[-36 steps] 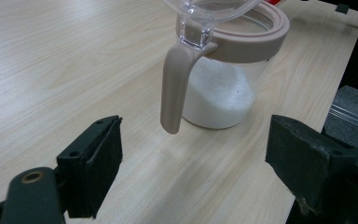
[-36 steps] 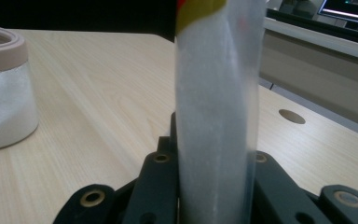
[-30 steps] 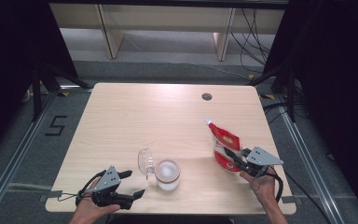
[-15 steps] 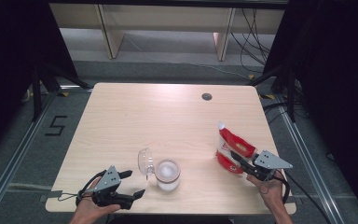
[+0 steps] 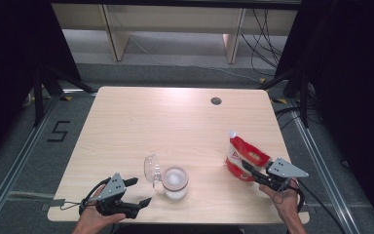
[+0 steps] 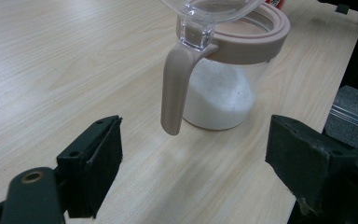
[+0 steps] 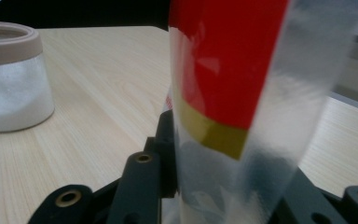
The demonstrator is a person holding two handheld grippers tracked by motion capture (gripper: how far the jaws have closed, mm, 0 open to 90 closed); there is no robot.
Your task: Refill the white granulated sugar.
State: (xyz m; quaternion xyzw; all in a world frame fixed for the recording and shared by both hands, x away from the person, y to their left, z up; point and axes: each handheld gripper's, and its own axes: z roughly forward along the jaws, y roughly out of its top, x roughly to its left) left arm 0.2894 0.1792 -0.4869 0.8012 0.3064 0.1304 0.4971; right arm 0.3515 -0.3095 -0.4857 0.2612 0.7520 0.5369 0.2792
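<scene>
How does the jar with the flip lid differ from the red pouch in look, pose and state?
The jar is clear and rigid with a beige rim and handle; the red pouch is soft, red and white. The jar stands free near the table's front edge, apart from the open left gripper; the pouch sits between the jaws of the right gripper, which have just been opening. The jar's lid is flipped open, showing white powder. Both rest upright on the table.

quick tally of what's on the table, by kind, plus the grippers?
Clear jar with beige rim and flip lid, holding white powder: 1
Red and white pouch: 1
Handheld grippers: 2, the left gripper open and empty, the right gripper around the pouch, its jaws having just been opening
Total: 4
</scene>
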